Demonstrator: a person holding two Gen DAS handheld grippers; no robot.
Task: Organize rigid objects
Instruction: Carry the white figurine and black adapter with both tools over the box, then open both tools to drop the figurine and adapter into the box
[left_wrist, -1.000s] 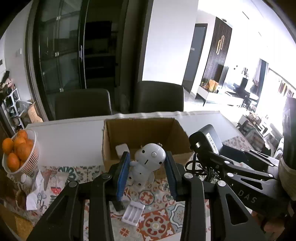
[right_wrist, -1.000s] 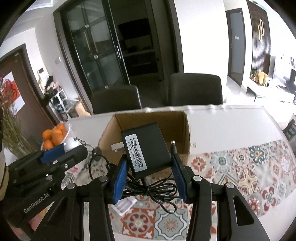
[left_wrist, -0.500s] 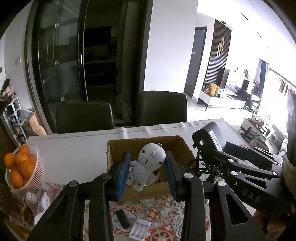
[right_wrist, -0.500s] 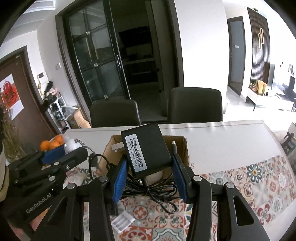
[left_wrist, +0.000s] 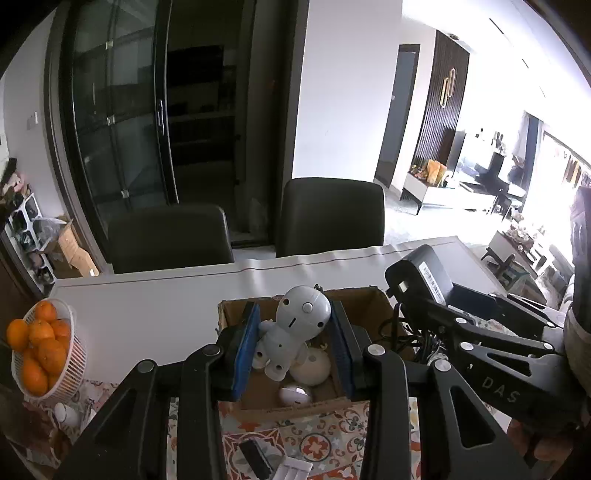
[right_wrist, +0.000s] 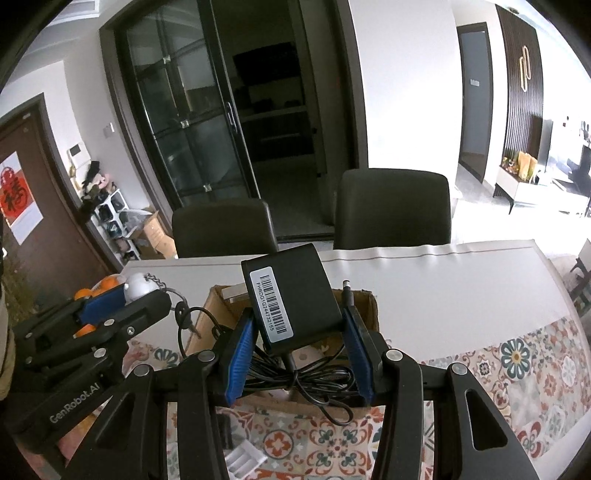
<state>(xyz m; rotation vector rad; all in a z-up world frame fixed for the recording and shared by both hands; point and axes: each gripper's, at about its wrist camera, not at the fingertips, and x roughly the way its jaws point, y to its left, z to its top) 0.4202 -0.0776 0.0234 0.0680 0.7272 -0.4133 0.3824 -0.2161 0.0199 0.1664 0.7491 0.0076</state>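
Nearest, table front: patterned tile-print tablecloth (right_wrist: 517, 373) in red, blue and cream; a white ribbed plastic tray (right_wrist: 245, 458) and a small black flat object (left_wrist: 255, 459) lie on it, both cut off by the gripper arms and the picture's bottom edge.
Left gripper (left_wrist: 293, 345): its blue-padded fingers (left_wrist: 246, 350) are drawn close and press both sides of a white round-headed robot figurine (left_wrist: 291, 334).
Figurine direction: long axis runs head to feet, tilted, head up and away from the camera, feet down and toward it; the face looks toward the left finger.
Figurine place: in the air over the open brown cardboard box (left_wrist: 373, 301).
Right gripper (right_wrist: 299, 350): partly open fingers clamp a black rectangular power adapter (right_wrist: 291, 295) with a white barcode label.
Adapter direction: long axis points away from the camera and upward; its black cable (right_wrist: 321, 380) hangs bundled from the near end, and the barrel plug (right_wrist: 347, 288) sticks up by the right finger.
Adapter place: held above the same box, beside the figurine.
Box contents: a cream round object (left_wrist: 312, 363) and a white-and-pink round object (left_wrist: 295, 395); what they are is hard to tell, as the fingers hide part of the box.
Left edge: white basket of oranges (left_wrist: 37, 350).
Farther: white table surface (left_wrist: 147, 306), then two dark chair backs (left_wrist: 332, 218).
Farthest: dark glass doors (right_wrist: 192, 122).
Right edge: a sleeve and hand on the right gripper, cut off.
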